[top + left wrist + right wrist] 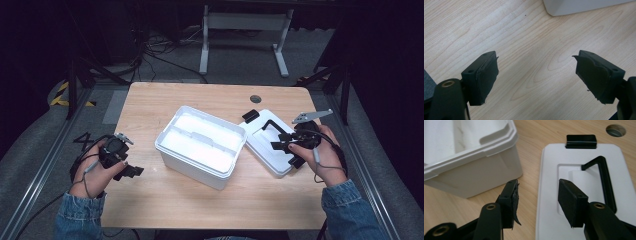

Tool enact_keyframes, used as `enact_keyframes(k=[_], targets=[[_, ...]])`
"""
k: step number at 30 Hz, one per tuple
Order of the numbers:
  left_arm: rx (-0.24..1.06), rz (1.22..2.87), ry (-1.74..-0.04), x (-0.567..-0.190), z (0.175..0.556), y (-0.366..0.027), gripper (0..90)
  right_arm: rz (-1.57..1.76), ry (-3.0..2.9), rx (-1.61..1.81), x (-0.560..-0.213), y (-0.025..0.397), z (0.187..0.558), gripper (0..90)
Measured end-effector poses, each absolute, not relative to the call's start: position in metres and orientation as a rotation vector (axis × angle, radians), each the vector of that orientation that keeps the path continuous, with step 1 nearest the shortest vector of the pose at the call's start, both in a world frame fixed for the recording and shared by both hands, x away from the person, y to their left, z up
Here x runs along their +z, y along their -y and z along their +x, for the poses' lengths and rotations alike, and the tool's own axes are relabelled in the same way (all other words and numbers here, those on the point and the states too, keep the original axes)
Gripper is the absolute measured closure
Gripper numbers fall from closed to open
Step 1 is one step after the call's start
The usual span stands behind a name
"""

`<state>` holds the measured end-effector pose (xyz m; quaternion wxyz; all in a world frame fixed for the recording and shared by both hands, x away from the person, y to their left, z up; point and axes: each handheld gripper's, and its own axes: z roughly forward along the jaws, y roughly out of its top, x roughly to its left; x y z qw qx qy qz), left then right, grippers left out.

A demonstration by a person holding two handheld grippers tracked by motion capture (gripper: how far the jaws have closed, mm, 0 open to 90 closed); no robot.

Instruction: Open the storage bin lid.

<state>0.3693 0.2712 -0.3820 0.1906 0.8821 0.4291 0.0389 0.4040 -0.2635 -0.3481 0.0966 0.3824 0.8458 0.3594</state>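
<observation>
Hovering: the right gripper point(285, 146) hangs over the white lid point(267, 145), jaws parted moderately and holding nothing.
Lid place: flat on the tabletop point(200, 95) toward its right edge, just beside the open white box point(200, 146), which sits mid-table.
Deciding relation: in the right gripper view the lid's left edge point(540, 195) runs up between the two jaws, one pad point(571, 200) above the lid's recessed panel, the other above the bare wood between lid and box.
Lid long axis: running from the near right edge of the tabletop toward its far edge, black latch point(581, 141) at the far end, black handle point(605, 177) folded flat along the far side of the panel.
Nearer hand: the right one, directly over the lid; the left gripper point(131, 171) rests near the tabletop's left edge, well apart from the lid.
Left gripper state: jaws spread wide over bare wood point(531, 50), empty, a corner of the box point(564, 7) ahead of it.
Likely next: closing on the lid's edge or shifting to the handle, judging by the straddle.
</observation>
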Motion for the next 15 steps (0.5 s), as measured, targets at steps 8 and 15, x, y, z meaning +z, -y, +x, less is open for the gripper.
enact_keyframes(k=[8,15], targets=[[0.103,2.477,-1.215,-0.382,0.368,-0.272,18.9,1.082,-2.531,1.125,-0.35,0.252,0.386,51.6],[0.106,2.478,-1.219,-0.382,0.366,-0.273,18.9,1.021,-2.555,1.17,-0.359,0.247,0.372,51.8]])
